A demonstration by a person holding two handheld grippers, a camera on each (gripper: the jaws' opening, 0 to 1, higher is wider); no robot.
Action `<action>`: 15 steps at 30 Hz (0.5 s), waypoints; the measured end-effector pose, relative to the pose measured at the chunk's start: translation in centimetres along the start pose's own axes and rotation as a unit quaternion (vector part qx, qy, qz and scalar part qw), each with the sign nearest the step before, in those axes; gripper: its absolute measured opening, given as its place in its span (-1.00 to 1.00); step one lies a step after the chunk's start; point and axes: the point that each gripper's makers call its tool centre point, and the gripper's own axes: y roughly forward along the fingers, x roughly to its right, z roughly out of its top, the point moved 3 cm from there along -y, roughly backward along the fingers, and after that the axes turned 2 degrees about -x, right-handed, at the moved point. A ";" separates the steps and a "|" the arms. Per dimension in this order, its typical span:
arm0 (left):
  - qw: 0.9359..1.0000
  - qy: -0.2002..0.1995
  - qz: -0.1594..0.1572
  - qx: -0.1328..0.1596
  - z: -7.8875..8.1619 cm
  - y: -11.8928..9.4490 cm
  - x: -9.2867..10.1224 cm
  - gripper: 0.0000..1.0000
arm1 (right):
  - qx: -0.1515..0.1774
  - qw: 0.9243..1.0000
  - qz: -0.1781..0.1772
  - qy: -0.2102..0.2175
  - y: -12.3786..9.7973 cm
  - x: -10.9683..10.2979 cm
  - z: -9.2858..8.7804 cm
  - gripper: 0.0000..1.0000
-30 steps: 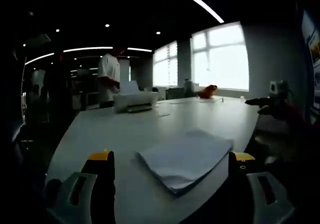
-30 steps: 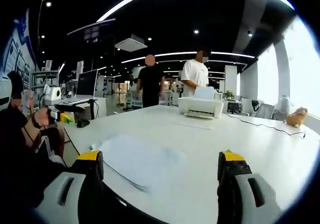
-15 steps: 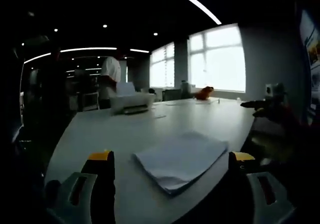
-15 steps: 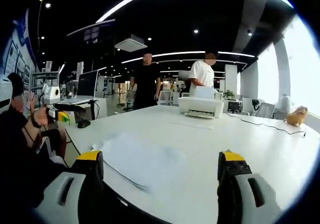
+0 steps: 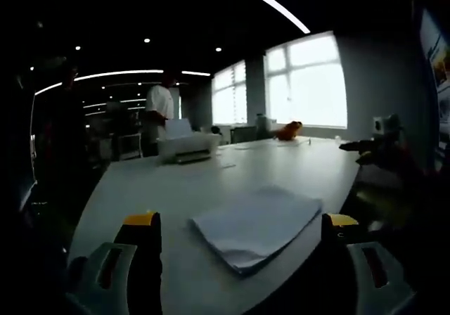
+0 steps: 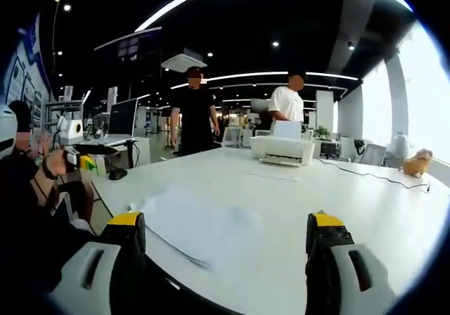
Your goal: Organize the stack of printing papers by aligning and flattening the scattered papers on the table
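Note:
A stack of white printing papers (image 5: 256, 223) lies on the white table (image 5: 211, 181) near its front edge, slightly fanned at the near corner. My left gripper (image 5: 242, 241) is open, its yellow-tipped jaws standing wide on either side of the stack and a little short of it. In the right gripper view the same paper stack (image 6: 197, 223) lies left of centre on the table (image 6: 337, 202). There my right gripper (image 6: 225, 241) is open too, with nothing between its jaws.
A white printer (image 6: 283, 149) (image 5: 184, 145) sits at the table's far side, with a loose sheet (image 6: 271, 175) in front of it. An orange object (image 6: 416, 164) lies far right. Two people (image 6: 193, 118) stand behind the table. A seated person (image 6: 28, 188) is at the left.
The two people behind the table have shifted; the one in black walked left. Both grippers and the paper stack stay almost where they were.

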 end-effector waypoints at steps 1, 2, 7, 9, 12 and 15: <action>1.000 0.000 0.000 0.000 0.0 0.0 0.0 0.93 | -0.002 1.000 0.000 0.000 0.0 0.0 -0.1 0.80; 1.000 -0.001 -0.001 0.001 0.1 0.0 0.1 0.93 | -0.002 1.000 -0.001 -0.001 0.0 0.0 -0.1 0.80; 1.000 0.000 -0.003 0.000 0.1 -0.1 0.2 0.93 | -0.003 1.000 0.001 0.000 0.1 0.0 -0.2 0.80; 1.000 0.000 -0.003 0.001 0.2 -0.1 0.3 0.93 | -0.003 1.000 0.001 -0.001 0.1 0.0 -0.2 0.80; 1.000 0.000 -0.004 -0.001 0.1 -0.1 0.3 0.93 | -0.004 1.000 0.001 -0.002 0.1 0.0 -0.1 0.80; 1.000 0.001 -0.006 -0.003 -0.1 0.0 0.4 0.93 | -0.003 1.000 -0.001 -0.003 -0.1 0.0 -0.1 0.80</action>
